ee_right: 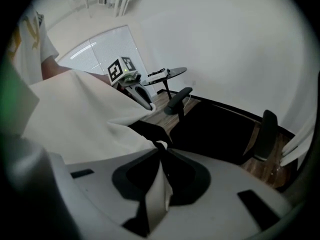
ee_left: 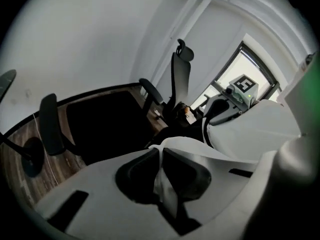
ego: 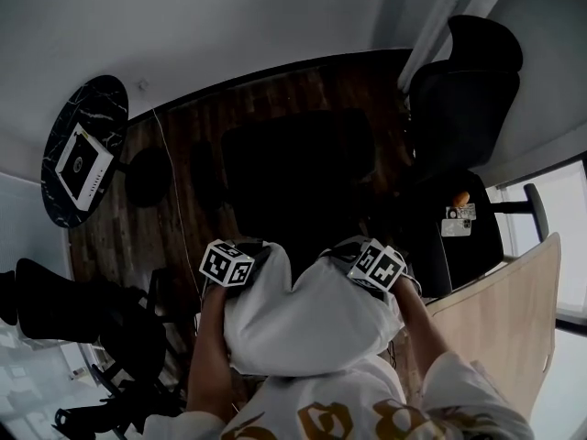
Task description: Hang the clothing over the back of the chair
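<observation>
Clothing (ego: 312, 324) hung between left gripper (ee_left: 161, 153) and right gripper (ee_right: 161, 151), near the black chair (ego: 303, 168).
Each pair of jaws was clenched on a fold of white fabric (almost fully closed).

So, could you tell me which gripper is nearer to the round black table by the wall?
Left. The left gripper pinches the white clothing on the side toward the round table. The right gripper pinches it on the far side, farther away.
</observation>
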A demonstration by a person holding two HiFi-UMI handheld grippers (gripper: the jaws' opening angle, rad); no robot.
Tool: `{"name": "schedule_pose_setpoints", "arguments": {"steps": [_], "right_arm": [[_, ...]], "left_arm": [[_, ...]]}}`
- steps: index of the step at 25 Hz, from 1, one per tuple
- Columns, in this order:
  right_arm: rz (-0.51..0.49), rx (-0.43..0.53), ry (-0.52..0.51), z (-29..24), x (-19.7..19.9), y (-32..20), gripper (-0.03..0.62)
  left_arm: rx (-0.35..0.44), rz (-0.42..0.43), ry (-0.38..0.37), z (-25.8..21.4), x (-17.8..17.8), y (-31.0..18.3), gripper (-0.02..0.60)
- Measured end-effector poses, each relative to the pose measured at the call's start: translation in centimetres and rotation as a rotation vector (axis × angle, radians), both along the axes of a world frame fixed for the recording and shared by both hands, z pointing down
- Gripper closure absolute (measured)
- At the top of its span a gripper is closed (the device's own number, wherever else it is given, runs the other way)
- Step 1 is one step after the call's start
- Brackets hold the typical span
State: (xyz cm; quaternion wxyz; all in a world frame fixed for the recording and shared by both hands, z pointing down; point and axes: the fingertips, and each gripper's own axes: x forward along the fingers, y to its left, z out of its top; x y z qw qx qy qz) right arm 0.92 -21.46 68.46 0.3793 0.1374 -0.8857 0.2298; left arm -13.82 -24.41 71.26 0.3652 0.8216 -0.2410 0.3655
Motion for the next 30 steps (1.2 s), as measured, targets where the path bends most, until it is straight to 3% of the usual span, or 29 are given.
{"name": "schedule_pose_setpoints", "arguments": {"steps": [4, 7, 10, 14, 17, 22, 28, 30], "right_arm": [[-0.058, -0.054, 0.008, 1.0, -0.8, 1.6, 0.534], [-0.041, -0.068, 0.002, 1.2, -0.9, 1.5, 0.498], [-0.027, -0.058, 0.001, 1.0, -0.8, 1.2, 0.474], [-0.03, -0.037, -0.007, 1.1, -0.3, 0.9, 0.392], [-0.013, -0.014, -0.027, 0.0, 0.0, 0.3, 0.384], [0.076, 0.074, -0.085, -3.5, 0.4, -1.3, 0.401], [0.105, 0.198, -0.069, -8.1, 2.0, -3.8, 0.404], [0.123, 0.243, -0.1, -10.6, 2.1, -3.8, 0.411]], "left_arm": [[-0.136, 0.135, 0.012, 1.5, 1.5, 3.5, 0.54], [-0.189, 0.109, 0.081, 1.3, 2.1, 4.1, 0.494], [-0.182, 0.071, 0.103, 0.9, 1.9, 3.4, 0.437], [-0.126, 0.03, 0.102, 0.0, 0.9, 2.1, 0.348], [-0.081, -0.01, 0.109, -1.1, -0.1, 1.0, 0.314], [0.05, -0.07, 0.106, -5.4, -2.5, -0.8, 0.318], [0.254, -0.09, 0.071, -12.5, -4.8, -1.8, 0.361], [0.324, -0.115, 0.113, -15.2, -5.4, -1.7, 0.386]]}}
